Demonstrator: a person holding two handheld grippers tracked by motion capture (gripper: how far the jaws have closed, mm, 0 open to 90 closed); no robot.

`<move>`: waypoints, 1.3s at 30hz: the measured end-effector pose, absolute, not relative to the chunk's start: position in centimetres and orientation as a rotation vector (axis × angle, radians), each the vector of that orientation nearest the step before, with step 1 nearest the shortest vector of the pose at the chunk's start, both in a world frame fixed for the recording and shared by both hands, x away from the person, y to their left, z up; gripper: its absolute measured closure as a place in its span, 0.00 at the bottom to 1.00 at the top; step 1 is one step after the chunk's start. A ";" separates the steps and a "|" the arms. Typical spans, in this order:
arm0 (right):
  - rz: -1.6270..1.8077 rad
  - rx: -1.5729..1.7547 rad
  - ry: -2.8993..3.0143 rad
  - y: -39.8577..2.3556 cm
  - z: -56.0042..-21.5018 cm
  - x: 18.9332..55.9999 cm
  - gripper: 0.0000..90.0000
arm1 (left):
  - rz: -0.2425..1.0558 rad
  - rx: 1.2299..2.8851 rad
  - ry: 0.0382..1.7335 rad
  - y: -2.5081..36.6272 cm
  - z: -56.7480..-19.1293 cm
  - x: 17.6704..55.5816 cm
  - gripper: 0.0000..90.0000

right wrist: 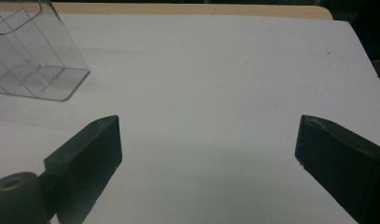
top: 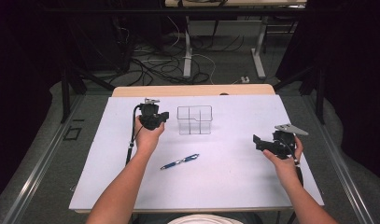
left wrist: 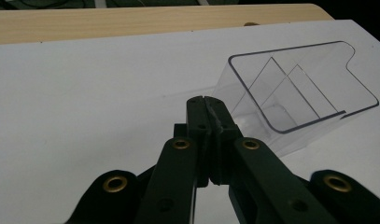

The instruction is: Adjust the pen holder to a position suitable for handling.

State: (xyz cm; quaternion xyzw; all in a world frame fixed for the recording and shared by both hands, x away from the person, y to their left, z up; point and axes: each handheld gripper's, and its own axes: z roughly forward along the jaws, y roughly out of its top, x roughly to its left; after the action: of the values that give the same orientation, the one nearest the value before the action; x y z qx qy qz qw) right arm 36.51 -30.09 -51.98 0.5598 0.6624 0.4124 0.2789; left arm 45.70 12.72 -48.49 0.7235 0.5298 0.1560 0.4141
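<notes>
A clear plastic organizer box [top: 194,120] with inner dividers stands on the white table top [top: 234,182], toward the back middle. A blue pen [top: 179,161] lies in front of it, nearer the person. My left gripper [top: 164,116] is held just left of the box; in the left gripper view its jaws [left wrist: 206,100] are pressed together with nothing between them, and the box [left wrist: 299,93] sits just beyond and to the right. My right gripper [top: 256,141] hovers at the right side of the table. Its jaws [right wrist: 208,135] stand wide apart over bare white surface, and the box [right wrist: 33,60] lies far to the left.
A strip of wooden tabletop [top: 192,90] runs along the far edge of the white sheet. Behind the table are cables on the floor [top: 155,65] and metal desk legs [top: 187,51]. Dark curtains flank both sides.
</notes>
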 end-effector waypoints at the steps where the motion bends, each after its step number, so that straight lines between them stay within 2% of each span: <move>1: 1.107 1.504 1.777 -30.1 -52.0 36.5 0.08 | 0.376 1.802 1.351 12.5 -48.7 46.0 1.00; 27: 1.104 1.509 1.787 -29.9 -52.2 36.6 0.08 | 0.316 1.808 1.364 10.4 -50.2 46.6 1.00; 35: 1.102 1.507 1.791 -29.9 -52.3 36.6 0.08 | 0.338 1.821 1.325 10.3 -49.3 46.6 1.00; 39: 1.104 1.509 1.786 -30.0 -52.2 36.6 0.08 | 0.396 1.842 1.274 10.4 -47.8 46.8 0.99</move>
State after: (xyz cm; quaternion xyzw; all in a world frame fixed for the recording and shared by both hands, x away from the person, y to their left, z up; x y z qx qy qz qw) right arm 36.62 -29.97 -52.23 0.5613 0.6642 0.4105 0.2743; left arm 46.76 10.41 -47.80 0.7348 0.5083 0.1581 0.4203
